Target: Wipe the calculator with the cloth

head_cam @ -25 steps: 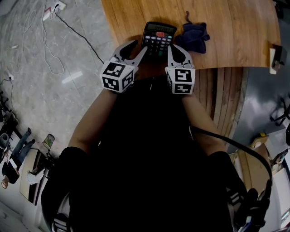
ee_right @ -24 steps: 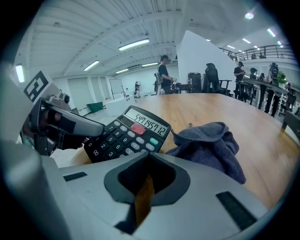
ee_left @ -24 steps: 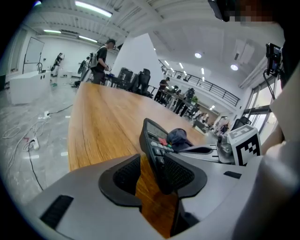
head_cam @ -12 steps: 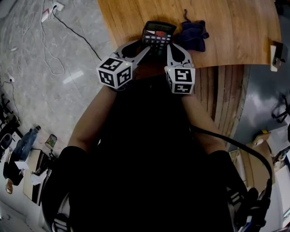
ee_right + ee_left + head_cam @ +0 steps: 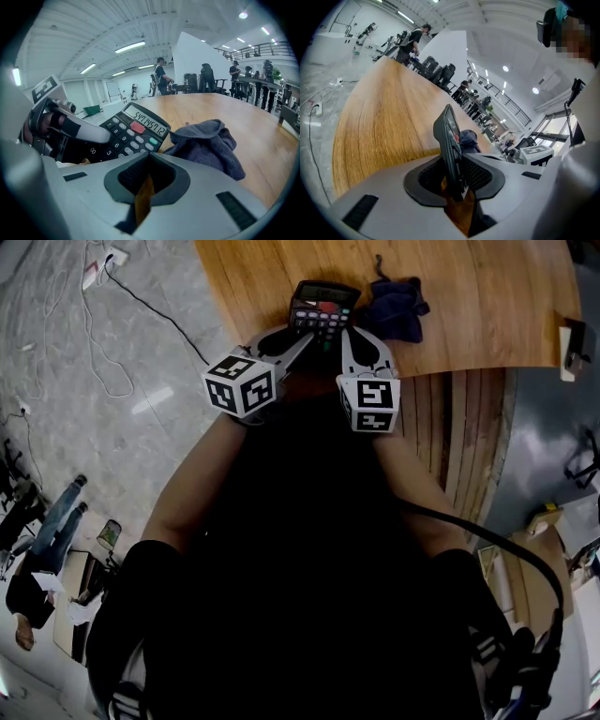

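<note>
A black calculator [image 5: 323, 310] lies on the wooden table [image 5: 487, 306], close to the near edge. A dark blue cloth [image 5: 394, 306] sits bunched just right of it, with no gripper touching it. My left gripper [image 5: 298, 341] has the calculator's near left corner between its jaws. In the left gripper view the calculator [image 5: 447, 136] stands edge-on in my left gripper [image 5: 454, 164], whose jaws have just been closing and whose pads press on both faces. My right gripper [image 5: 349, 334] is shut and empty at the calculator's near right corner. From my right gripper [image 5: 149, 161] I see the calculator [image 5: 136, 129] and the cloth [image 5: 206, 145] ahead.
The table's curved near edge runs just under both grippers. Cables and a power strip [image 5: 103, 263] lie on the grey floor to the left. A small pale object [image 5: 570, 351] sits at the table's right edge. People stand far off in the hall.
My left gripper has rolled and edged in toward the calculator, and its jaws have narrowed round the near left corner. My right gripper has stayed where it was, shut.
</note>
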{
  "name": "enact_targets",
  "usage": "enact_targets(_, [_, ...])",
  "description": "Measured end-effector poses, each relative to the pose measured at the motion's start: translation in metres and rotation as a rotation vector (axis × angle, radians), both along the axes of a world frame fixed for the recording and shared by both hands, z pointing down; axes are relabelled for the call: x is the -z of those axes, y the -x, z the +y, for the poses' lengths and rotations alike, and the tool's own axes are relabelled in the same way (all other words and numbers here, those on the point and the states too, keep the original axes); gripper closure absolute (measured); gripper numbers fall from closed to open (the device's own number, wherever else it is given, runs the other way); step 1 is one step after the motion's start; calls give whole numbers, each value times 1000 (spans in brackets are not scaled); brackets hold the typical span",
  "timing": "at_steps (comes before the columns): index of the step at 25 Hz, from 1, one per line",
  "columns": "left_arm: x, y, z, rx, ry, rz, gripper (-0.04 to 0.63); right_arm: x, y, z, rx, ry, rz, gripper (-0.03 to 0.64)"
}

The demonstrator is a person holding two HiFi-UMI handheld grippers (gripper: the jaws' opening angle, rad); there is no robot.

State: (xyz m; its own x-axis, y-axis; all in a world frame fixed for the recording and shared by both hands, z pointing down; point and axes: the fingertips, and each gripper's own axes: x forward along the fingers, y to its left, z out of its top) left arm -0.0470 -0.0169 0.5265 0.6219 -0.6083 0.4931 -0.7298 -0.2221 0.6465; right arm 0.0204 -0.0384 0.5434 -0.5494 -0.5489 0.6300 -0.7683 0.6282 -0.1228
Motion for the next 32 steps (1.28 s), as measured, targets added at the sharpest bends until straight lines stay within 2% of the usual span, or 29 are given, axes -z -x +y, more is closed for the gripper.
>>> enact_targets(5, [11, 3, -7, 53, -30, 101, 514, 11, -5, -6, -32, -17, -26, 601])
enact_targets(12, [18, 5, -14, 97, -50, 154, 525, 44, -14, -21, -19, -104, -32, 600])
enact_targets(16, [23, 7, -17, 119, -45, 188, 525, 50, -27, -31, -67, -94, -37, 598])
enact_targets(22, [29, 7, -17, 120, -38, 220, 523, 53, -50, -43, -138, -59, -49, 508])
enact_targets(28, [32, 3, -16, 116, -47, 243, 523, 38, -84, -64, -229, -15, 22, 506])
enact_targets(32, [28, 2, -15, 113, -37, 249, 523, 25, -89, -79, -244, 11, 59, 506])
